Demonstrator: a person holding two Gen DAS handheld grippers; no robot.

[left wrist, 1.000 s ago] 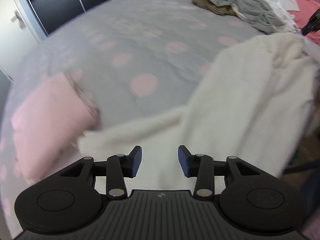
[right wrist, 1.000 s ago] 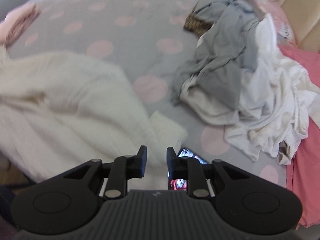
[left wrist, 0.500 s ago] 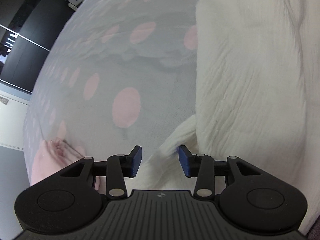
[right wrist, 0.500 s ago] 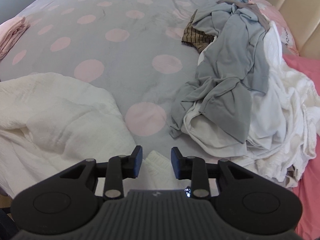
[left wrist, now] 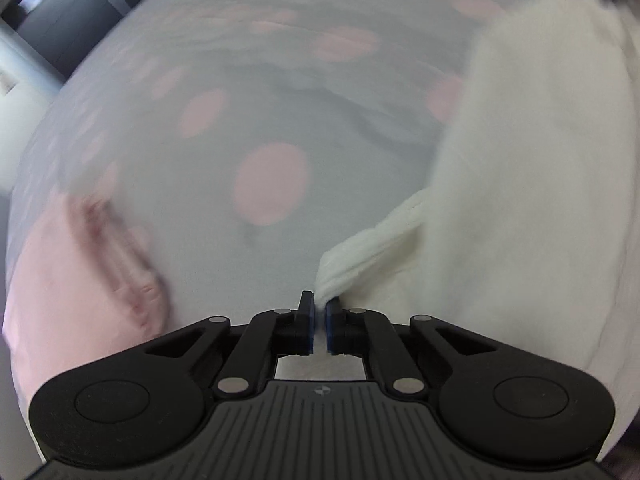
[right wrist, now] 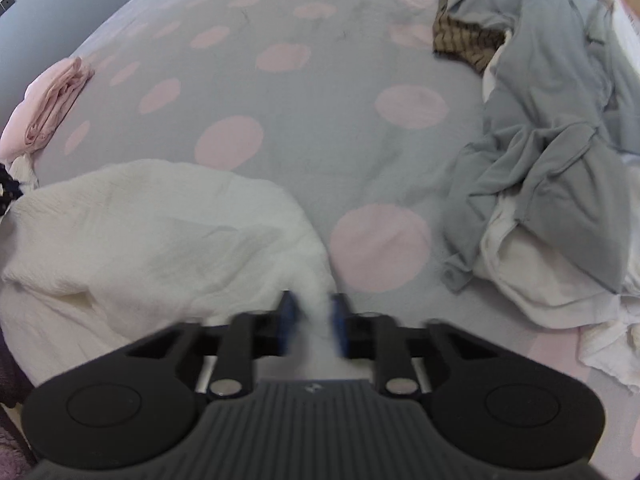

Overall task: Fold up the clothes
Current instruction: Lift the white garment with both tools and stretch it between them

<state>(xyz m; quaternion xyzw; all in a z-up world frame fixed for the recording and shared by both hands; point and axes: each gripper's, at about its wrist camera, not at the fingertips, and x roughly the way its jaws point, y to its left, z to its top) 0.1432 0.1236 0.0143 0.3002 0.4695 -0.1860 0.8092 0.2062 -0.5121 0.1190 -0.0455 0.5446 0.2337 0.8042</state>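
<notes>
Left wrist view, left tool [left wrist: 319, 309] pinching one white garment [left wrist: 520, 184], right tool [right wrist: 312, 320] blurred, grip unclear, one pink folded piece [left wrist: 72, 280].

I see a bed [right wrist: 320, 92] in grey, pink-dotted cover filling my view; beyond its far-left edge, dark cabinets [left wrist: 76, 12] and a pale wall [right wrist: 80, 4].

My left gripper [left wrist: 319, 309], wide open half a second ago, now pinches a bunched corner of the white garment [left wrist: 520, 168]. My right gripper [right wrist: 312, 320] has narrowed around another part of the garment [right wrist: 152, 224]; its fingers are blurred and a gap shows, so I cannot tell if it grips. The garment now lies flatter near the bed's [right wrist: 320, 128] front edge.
</notes>
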